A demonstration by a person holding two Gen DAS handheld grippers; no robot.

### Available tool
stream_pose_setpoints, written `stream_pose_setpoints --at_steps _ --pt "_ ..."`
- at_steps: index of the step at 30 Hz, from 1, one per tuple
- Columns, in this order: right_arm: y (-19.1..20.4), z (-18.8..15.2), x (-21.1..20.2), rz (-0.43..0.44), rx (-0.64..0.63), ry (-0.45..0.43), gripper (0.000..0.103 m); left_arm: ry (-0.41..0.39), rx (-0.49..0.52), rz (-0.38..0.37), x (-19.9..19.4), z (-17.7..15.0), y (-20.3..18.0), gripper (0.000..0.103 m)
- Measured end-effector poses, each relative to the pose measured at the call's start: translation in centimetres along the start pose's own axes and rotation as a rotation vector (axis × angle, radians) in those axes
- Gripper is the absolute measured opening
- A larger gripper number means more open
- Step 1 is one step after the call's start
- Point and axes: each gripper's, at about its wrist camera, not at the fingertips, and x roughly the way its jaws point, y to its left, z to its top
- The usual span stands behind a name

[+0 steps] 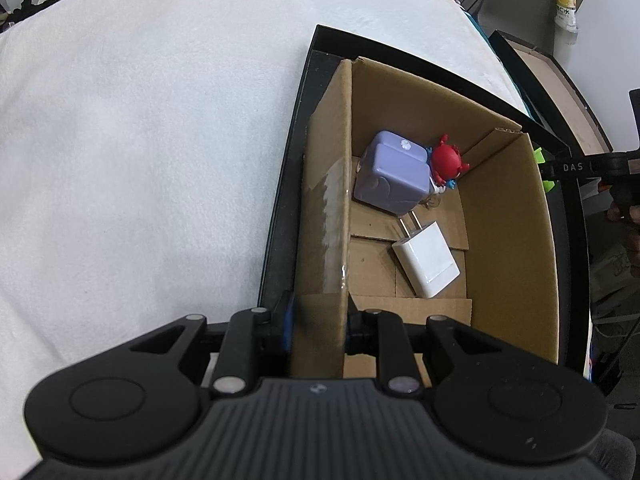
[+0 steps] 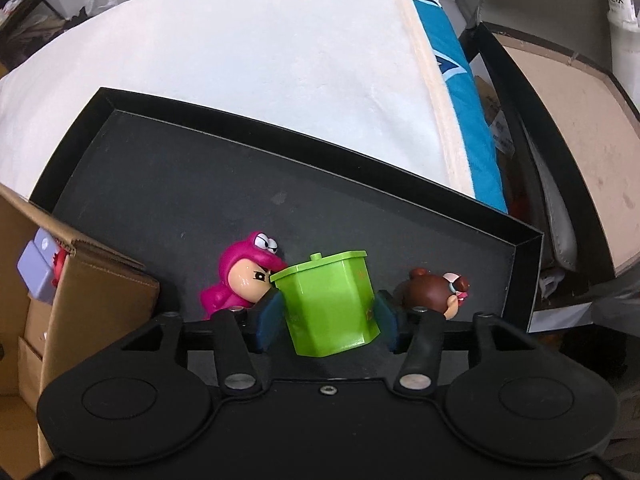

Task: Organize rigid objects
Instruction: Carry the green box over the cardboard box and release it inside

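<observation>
My left gripper (image 1: 318,320) is shut on the left wall of a cardboard box (image 1: 326,216) that stands in a black tray (image 1: 280,216). Inside the box lie a purple cube (image 1: 390,178), a red figure (image 1: 446,160) and a white charger (image 1: 426,264). My right gripper (image 2: 328,318) is shut on a green hexagonal bin (image 2: 330,304) with a lid, over the black tray (image 2: 192,184). A pink figure (image 2: 244,276) lies left of the bin and a brown bear figure (image 2: 434,290) right of it.
The tray rests on a white blanket (image 1: 140,140). The cardboard box (image 2: 92,296) stands at the left in the right wrist view. A blue cloth (image 2: 464,100) and a dark-rimmed table (image 2: 568,120) lie to the right. The other gripper (image 1: 580,168) shows at the right edge.
</observation>
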Motion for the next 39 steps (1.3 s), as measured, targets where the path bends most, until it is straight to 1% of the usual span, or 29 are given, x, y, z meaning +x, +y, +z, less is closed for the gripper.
stream_pose_setpoints --at_steps 3,7,10,13,15,21,27,32,39 --pt "0.0 0.1 0.5 0.001 0.01 0.008 0.054 0.001 -0.002 0.001 0.0 0.0 0.0 0.021" --pt "0.0 0.2 0.7 -0.001 0.039 0.019 0.054 -0.001 -0.005 -0.006 -0.1 -0.1 0.2 0.022" --pt "0.7 -0.2 0.6 -0.013 0.017 0.033 0.053 0.0 -0.003 -0.009 -0.2 -0.3 0.3 0.022" --pt "1.1 -0.6 0.2 -0.001 0.026 0.061 0.052 0.002 0.004 -0.006 -0.3 -0.3 0.1 0.022" --pt "1.4 -1.1 -0.4 -0.008 0.032 0.062 0.051 0.004 0.005 -0.007 -0.3 -0.3 0.1 0.022" --pt "1.6 -1.9 -3.4 0.013 0.069 0.024 0.051 0.002 0.004 -0.007 -0.3 -0.3 0.0 0.022" --pt "2.6 -2.1 -7.2 0.042 0.068 -0.023 0.051 -0.015 -0.005 0.002 -0.7 -0.3 0.0 0.023" --pt "4.1 -2.0 -10.1 0.088 0.063 -0.066 0.051 -0.024 -0.009 -0.011 -1.1 -0.3 -0.1 0.024" --pt "7.1 -1.9 -12.2 0.14 0.026 -0.093 0.052 -0.029 -0.006 -0.031 -1.1 -0.4 0.1 0.024"
